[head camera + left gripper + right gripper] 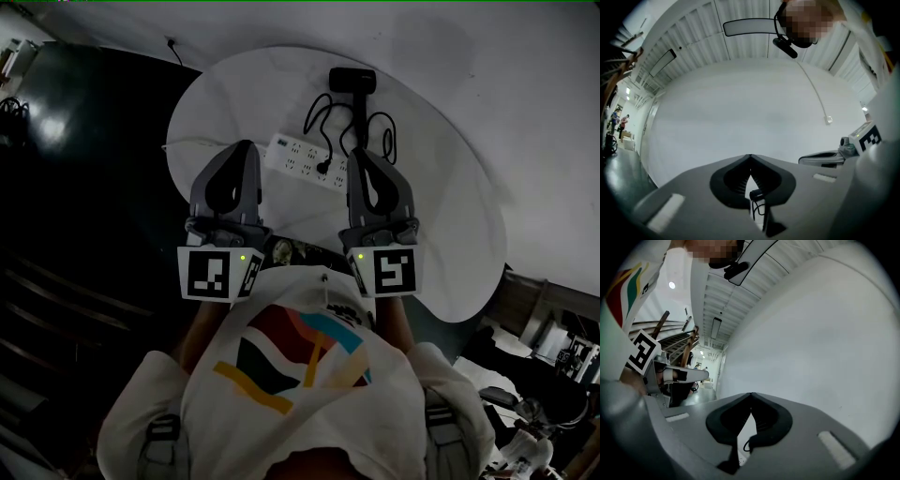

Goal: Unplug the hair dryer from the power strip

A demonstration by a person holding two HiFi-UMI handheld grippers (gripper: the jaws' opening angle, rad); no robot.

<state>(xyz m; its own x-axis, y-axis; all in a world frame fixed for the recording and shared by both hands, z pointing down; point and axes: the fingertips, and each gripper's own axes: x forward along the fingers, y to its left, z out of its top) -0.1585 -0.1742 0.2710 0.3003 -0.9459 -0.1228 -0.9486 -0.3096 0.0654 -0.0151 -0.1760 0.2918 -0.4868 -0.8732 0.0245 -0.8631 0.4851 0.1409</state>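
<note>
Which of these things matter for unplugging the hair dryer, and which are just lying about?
Part of the job: hair dryer, black cord, plug, white power strip, left tool, right tool (both shut, empty).

Just there: round white table, dark floor, clutter at lower right.

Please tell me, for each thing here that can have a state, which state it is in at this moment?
Power strip: flat on the table, one socket in use.
Plug: seated in the strip.
Hair dryer: lying on the table, plugged in, cord in loose loops.
Left gripper: fingers shut, holding nothing.
Right gripper: fingers shut, holding nothing.
</note>
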